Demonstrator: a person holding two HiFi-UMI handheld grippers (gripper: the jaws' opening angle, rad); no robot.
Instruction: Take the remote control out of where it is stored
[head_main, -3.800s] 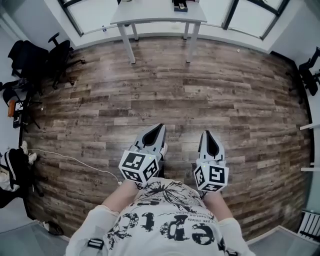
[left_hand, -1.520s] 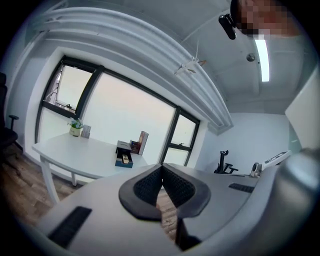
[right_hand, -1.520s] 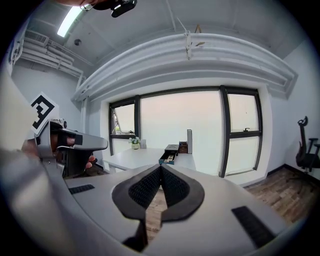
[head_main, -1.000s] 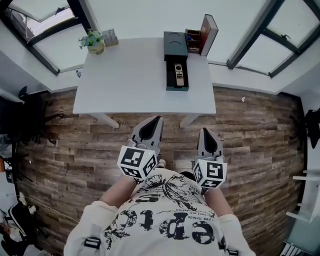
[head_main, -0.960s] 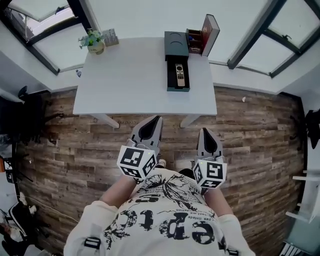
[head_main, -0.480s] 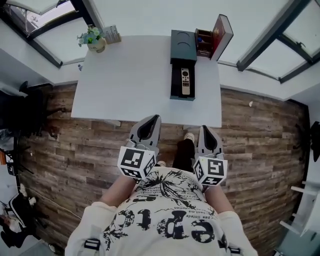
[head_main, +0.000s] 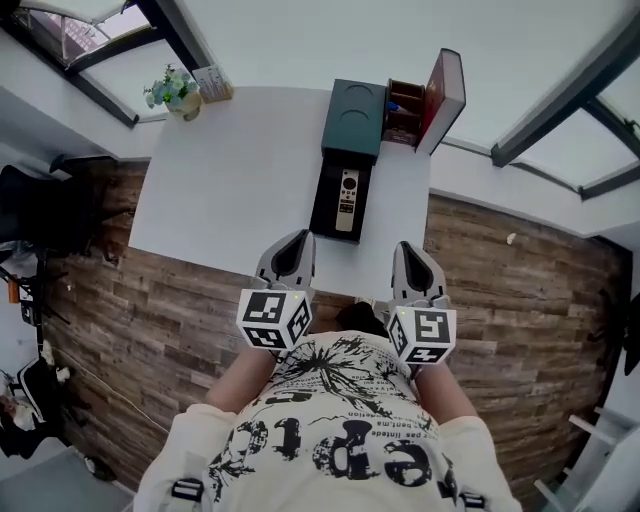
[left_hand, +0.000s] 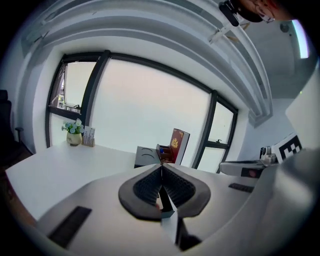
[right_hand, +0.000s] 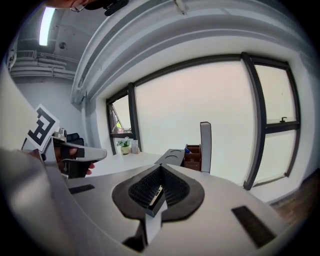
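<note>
Nearer the white table (head_main: 230, 190) than a moment ago, with left gripper (head_main: 300, 240) and right gripper (head_main: 406, 248), jaws pressed together on nothing, now at the table's near edge, and beyond, mid-table, the remote control (head_main: 347, 194) lying, seemingly untouched, in the pulled-out tray (head_main: 322, 210) of a dark green box (head_main: 355, 120).

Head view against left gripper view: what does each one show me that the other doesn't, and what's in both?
Head view only: the remote control lying in the open tray in front of the dark box, plus the plank floor. Left gripper view only: a close look at the left gripper, whose jaws are together with nothing between them. Both: the white table, the potted plant, the dark box and the red book.
</note>
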